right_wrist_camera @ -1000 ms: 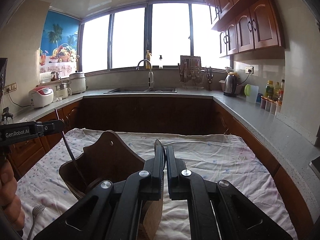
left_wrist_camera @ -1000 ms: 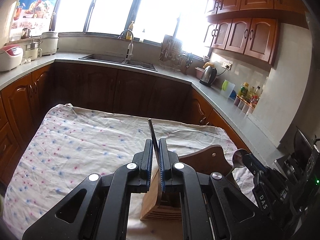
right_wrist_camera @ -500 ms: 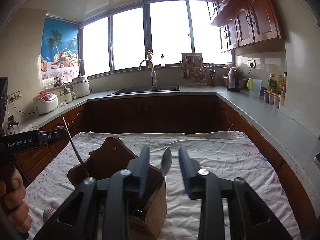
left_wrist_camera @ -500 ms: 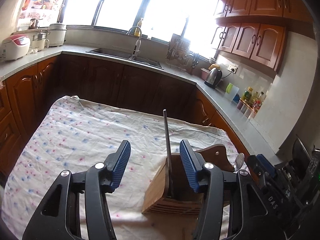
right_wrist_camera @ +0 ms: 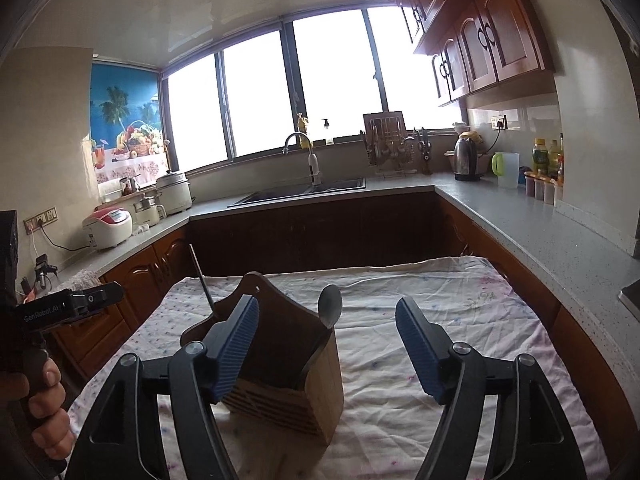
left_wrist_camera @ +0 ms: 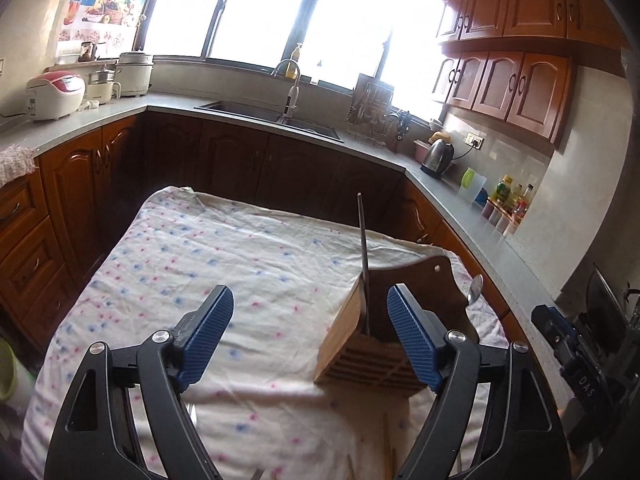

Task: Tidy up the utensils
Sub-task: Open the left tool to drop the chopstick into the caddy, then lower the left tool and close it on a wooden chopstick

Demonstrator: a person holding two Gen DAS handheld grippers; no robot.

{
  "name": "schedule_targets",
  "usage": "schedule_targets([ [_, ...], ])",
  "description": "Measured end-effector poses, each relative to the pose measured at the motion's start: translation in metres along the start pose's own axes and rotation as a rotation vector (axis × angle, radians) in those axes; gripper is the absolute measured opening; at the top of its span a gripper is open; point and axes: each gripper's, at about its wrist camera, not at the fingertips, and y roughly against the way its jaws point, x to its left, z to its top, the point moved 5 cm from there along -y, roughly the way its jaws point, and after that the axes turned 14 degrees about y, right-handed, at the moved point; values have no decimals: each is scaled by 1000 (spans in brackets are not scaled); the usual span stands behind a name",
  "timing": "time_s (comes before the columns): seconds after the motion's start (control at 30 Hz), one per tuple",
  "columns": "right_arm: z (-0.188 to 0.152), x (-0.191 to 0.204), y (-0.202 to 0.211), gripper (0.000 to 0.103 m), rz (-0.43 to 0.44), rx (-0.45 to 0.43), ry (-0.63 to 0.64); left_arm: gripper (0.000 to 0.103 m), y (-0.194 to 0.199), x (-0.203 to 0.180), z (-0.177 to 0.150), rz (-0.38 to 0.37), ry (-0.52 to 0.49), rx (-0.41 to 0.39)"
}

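1. Utensils are seen standing in a wooden holder [right_wrist_camera: 296, 364] on a cloth-covered table [left_wrist_camera: 208, 264]: a thin dark utensil handle [left_wrist_camera: 363, 256] and a spoon [right_wrist_camera: 330, 311] with its bowl upward.
2. The left gripper [left_wrist_camera: 310, 334] is spread wide, its jaws having just been opening; nothing is held. The thin handle is seen between the blue pads, beyond them and untouched.
3. The right gripper [right_wrist_camera: 326, 346] is likewise released, its jaws having just been opening. The spoon is framed between its pads without contact.
4. The holder's near left part is covered by the left pad [right_wrist_camera: 236, 344] of the right gripper.
5. The utensils' lower ends are hidden inside the holder.
6. At the picture's left edge, a hand [right_wrist_camera: 38, 408] is seen gripping the left tool's handle, partly cut off.
7. Farther off, a sink [right_wrist_camera: 304, 192] and kettle [right_wrist_camera: 466, 158] are made out on the counter.
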Motion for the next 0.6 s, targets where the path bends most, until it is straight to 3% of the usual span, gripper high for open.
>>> schedule_targets([
  [0.13,-7,3,19,84,31,9,-37,82,17,8,-16,10,-5,18],
  [0.6,-64,1,92,84,72,78,-152,83,64,19,-87,3,-27,112],
])
